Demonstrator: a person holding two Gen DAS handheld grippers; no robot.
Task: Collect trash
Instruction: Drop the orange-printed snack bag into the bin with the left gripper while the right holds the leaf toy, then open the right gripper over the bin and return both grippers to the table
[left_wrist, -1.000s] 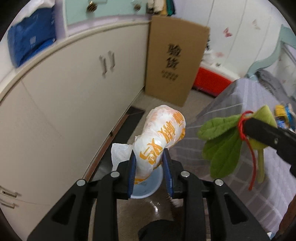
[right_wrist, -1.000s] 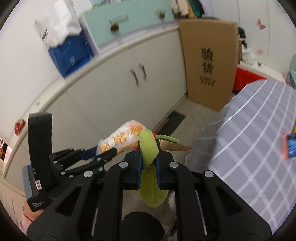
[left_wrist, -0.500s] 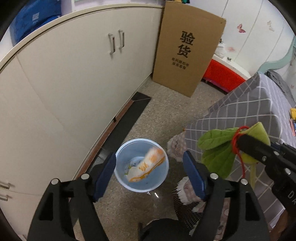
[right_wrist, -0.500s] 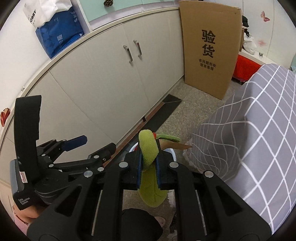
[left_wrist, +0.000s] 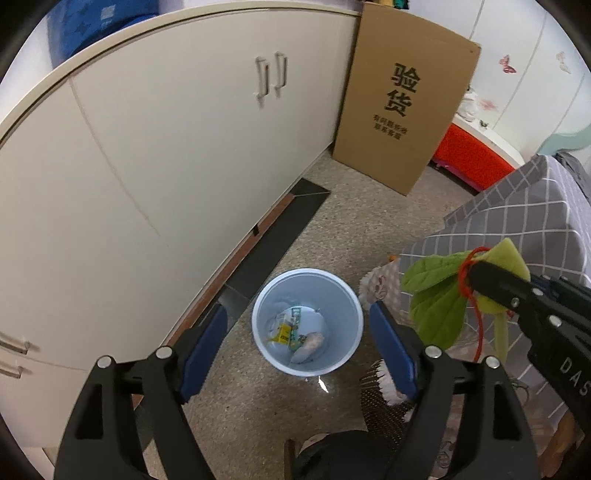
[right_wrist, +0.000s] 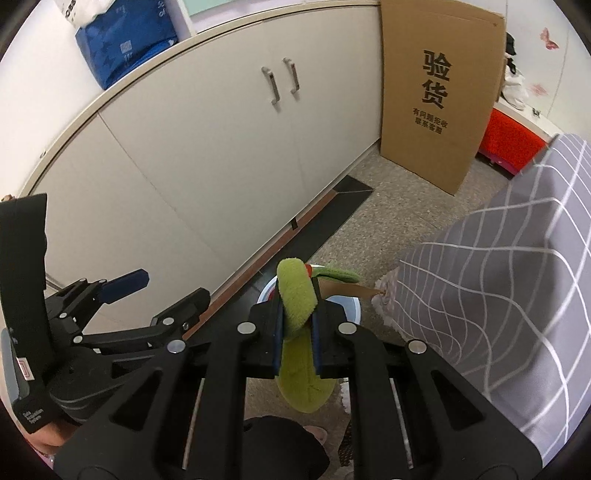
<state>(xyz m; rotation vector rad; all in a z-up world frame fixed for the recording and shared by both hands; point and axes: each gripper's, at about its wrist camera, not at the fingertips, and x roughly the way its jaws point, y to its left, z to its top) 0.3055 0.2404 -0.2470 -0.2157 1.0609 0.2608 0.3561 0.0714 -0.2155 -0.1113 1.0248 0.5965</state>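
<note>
A light blue trash bin (left_wrist: 347, 354) stands on the floor below my left gripper (left_wrist: 301, 343), which is open and empty above it. Crumpled wrappers (left_wrist: 295, 334) lie at the bin's bottom. My right gripper (right_wrist: 297, 332) is shut on a green fabric leaf bunch (right_wrist: 295, 302) tied with red string; it also shows in the left wrist view (left_wrist: 439, 306), to the right of the bin. In the right wrist view only the bin's rim (right_wrist: 352, 301) peeks out behind the leaves, and the left gripper (right_wrist: 155, 295) is at the left.
White cabinets (left_wrist: 166, 166) run along the left. A tall cardboard box (left_wrist: 402, 110) leans at their far end, a red crate (left_wrist: 469, 158) beyond it. A table with a grey checked cloth (left_wrist: 517, 221) stands on the right. A brush (left_wrist: 384, 384) lies near the bin.
My left gripper opened and the orange-and-white bag dropped into the bin, where it now lies. The right gripper kept its hold on the leaves and tilted downward.
</note>
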